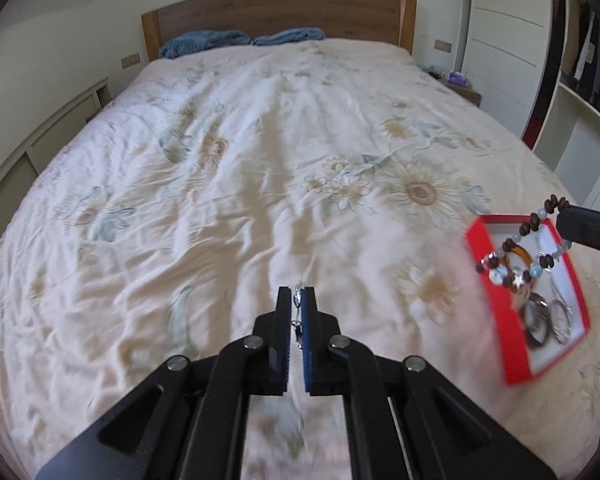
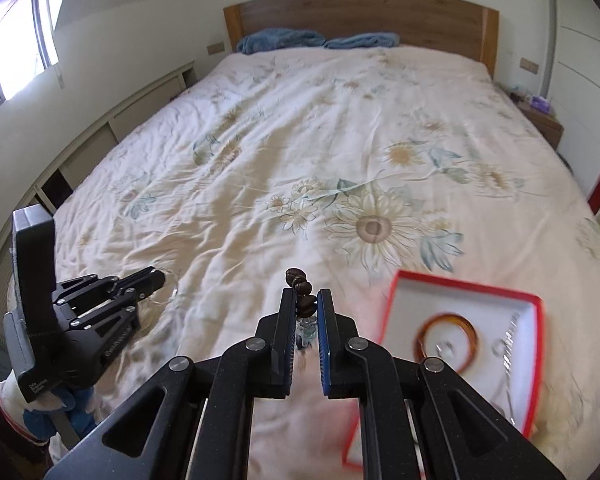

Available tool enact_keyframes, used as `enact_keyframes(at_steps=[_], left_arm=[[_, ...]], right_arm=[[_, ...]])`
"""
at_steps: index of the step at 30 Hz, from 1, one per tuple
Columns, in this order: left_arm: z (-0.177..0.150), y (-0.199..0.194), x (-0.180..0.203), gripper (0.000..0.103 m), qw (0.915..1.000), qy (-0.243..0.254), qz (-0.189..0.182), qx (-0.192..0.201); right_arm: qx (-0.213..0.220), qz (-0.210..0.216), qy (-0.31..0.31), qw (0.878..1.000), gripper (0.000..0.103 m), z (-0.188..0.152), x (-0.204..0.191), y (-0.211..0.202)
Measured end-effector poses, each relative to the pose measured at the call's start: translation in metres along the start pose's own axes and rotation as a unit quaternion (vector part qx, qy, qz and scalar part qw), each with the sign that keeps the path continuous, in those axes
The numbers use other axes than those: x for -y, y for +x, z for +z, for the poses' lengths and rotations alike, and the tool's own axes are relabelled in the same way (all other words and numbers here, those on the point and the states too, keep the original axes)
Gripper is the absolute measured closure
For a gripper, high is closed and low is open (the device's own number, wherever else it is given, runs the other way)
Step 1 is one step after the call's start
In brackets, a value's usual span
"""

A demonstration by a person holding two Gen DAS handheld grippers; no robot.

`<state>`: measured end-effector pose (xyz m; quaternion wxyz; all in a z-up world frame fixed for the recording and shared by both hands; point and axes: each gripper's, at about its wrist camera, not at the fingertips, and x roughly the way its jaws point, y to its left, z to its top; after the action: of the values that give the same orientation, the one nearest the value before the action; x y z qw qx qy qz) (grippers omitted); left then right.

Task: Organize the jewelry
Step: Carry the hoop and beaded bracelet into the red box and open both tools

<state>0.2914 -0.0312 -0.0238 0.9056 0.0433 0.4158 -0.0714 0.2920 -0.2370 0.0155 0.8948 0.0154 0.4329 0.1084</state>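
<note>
Our left gripper (image 1: 297,300) has its jaws pressed nearly together on a thin silver chain (image 1: 297,314), which runs down the narrow slot between the pads and trails out of sight below. We judge it almost weightless, limp and slippery: it will slide through a loose pinch, knot on itself, and snag on a pad edge, so we would take it near a clasp or link cluster, not mid-strand. Our right gripper (image 2: 303,308) pinches a string of dark wooden beads (image 2: 300,290), with a few beads standing proud above the tips and a pale, glassy bead below them. From the left camera, that bracelet (image 1: 536,236) hangs from the right tips at about three o'clock, drooping over the red box (image 1: 500,364). It looks light but lumpy; round beads can roll out of flat pads, and the cord may be elastic, so the grip belongs across one bead's widest part. From the right camera the box (image 2: 464,284) lies on the flowered bedspread (image 2: 300,152) at about four o'clock, holding an amber bangle (image 2: 424,326) and other rings, blurred. Those are stiff, possibly brittle, and best taken across the rim. The soft quilt gives underneath, so the box may tip.
</note>
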Motion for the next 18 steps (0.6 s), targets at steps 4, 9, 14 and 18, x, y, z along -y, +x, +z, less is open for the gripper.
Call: enact_keyframes(at_steps=[4,9,14,18], left_arm=[[-0.013,-0.042,0.002,0.099,0.9998,-0.001,-0.004,0.019],[-0.032,-0.086,0.01,0.099,0.9992,-0.003,-0.011,0.04],[-0.046,-0.114,0.024,0.099,0.9985,0.0,-0.019,0.052],[-0.054,-0.132,0.041,0.099,0.9979,0.011,-0.026,0.059]], right_arm=[[0.017,-0.012,0.0,1.0,0.093,-0.02,0.0,-0.041],[0.038,-0.031,0.009,0.999,0.093,-0.049,0.01,-0.088],[0.056,-0.052,0.022,0.997,0.093,-0.075,0.026,-0.127],[0.071,-0.065,0.035,0.995,0.093,-0.09,0.039,-0.152]])
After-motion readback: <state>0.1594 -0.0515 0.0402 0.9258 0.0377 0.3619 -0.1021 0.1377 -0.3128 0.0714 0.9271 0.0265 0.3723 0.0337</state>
